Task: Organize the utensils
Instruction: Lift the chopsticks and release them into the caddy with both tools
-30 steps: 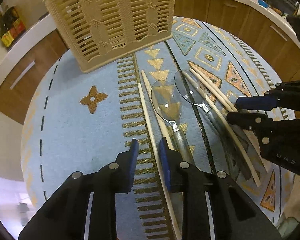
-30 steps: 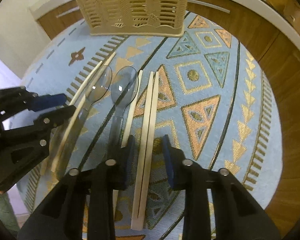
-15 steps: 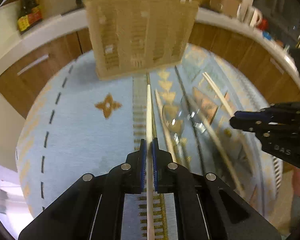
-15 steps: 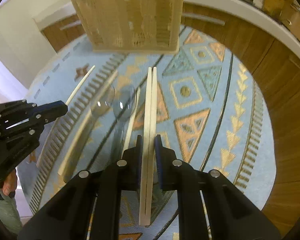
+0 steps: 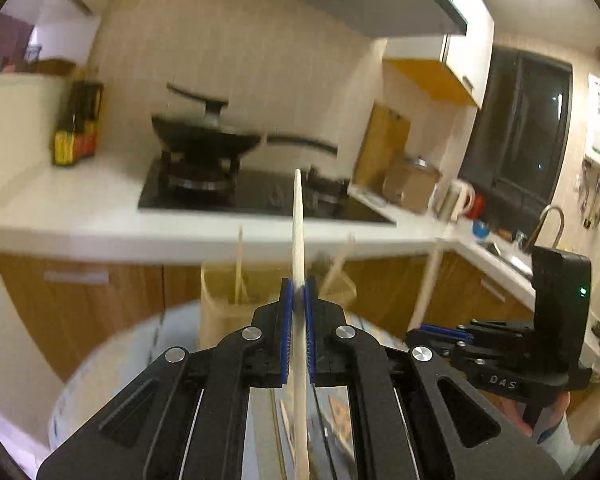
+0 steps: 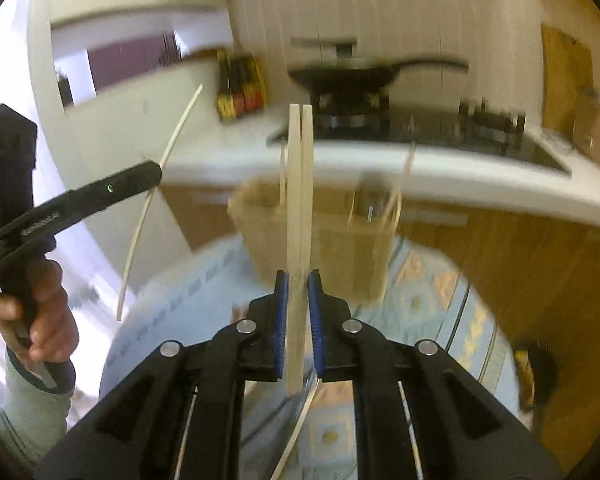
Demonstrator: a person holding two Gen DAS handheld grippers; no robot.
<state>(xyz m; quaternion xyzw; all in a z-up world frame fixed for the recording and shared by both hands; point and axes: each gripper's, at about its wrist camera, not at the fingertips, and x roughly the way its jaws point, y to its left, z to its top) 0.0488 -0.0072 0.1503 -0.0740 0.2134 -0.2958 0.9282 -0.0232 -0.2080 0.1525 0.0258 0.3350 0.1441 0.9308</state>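
Note:
My left gripper [image 5: 296, 292] is shut on a single pale chopstick [image 5: 297, 232], held upright above the round blue patterned table [image 5: 112, 360]. My right gripper [image 6: 299, 284] is shut on a pair of pale chopsticks [image 6: 300, 184], also raised upright. The beige slotted utensil basket [image 6: 320, 240] stands on the table just beyond both grippers, with a few sticks in it; it also shows in the left wrist view [image 5: 220, 308]. The left gripper shows in the right wrist view [image 6: 100, 192], and the right one in the left wrist view [image 5: 440, 330]. Remaining utensils [image 5: 332, 416] lie below, mostly hidden.
A white counter [image 5: 100, 216] with a black hob and a lidded wok [image 5: 204, 140] runs behind the table. Wooden cabinet fronts [image 6: 520, 260] lie under it. A kettle [image 5: 456, 200] and sink tap [image 5: 548, 220] stand to the right.
Both grippers have lifted their chopsticks off the table and tilted up from looking down at the cloth to facing the basket and counter. The views are blurred with motion.

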